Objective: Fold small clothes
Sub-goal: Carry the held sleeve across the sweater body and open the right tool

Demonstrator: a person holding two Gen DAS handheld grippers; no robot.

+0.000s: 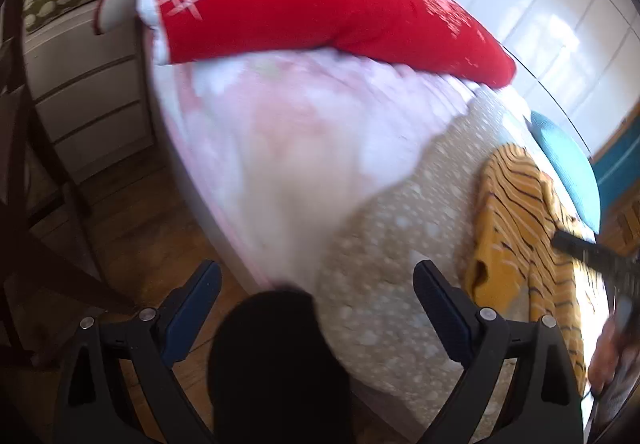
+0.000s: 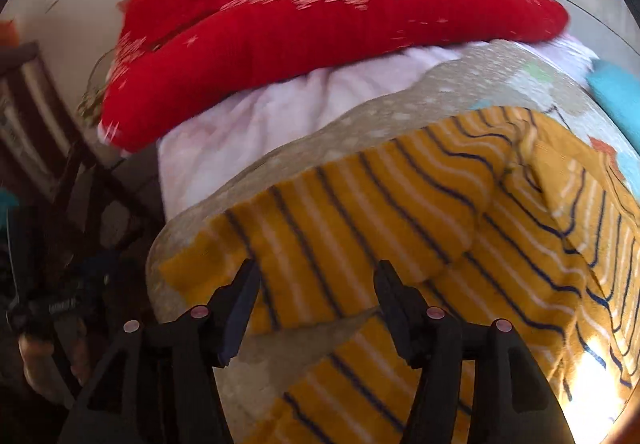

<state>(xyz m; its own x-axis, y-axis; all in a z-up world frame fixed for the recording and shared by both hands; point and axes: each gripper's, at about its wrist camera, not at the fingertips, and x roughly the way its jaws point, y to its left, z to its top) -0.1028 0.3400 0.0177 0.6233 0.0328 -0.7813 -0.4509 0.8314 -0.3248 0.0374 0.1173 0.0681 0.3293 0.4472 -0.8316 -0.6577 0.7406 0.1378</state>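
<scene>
While both jaws gape, right gripper (image 2: 316,280) hovers—striped garment (image 2: 360,212) below.

- One mustard-yellow knitted garment with navy and white stripes (image 2: 420,212)
- One red blanket with white snowflakes (image 1: 304,4)
- One pale pink quilt (image 1: 288,132)
- One turquoise cushion (image 1: 568,160)

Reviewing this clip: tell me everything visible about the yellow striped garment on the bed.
The yellow striped garment is soft knit-looking fabric, mustard yellow with thin navy and white stripes. It lies rumpled and partly folded over itself on the speckled beige bedspread, near the bed's edge, below the red blanket. The right gripper hovers over its near edge, jaws open, pads not pressing it.
</scene>
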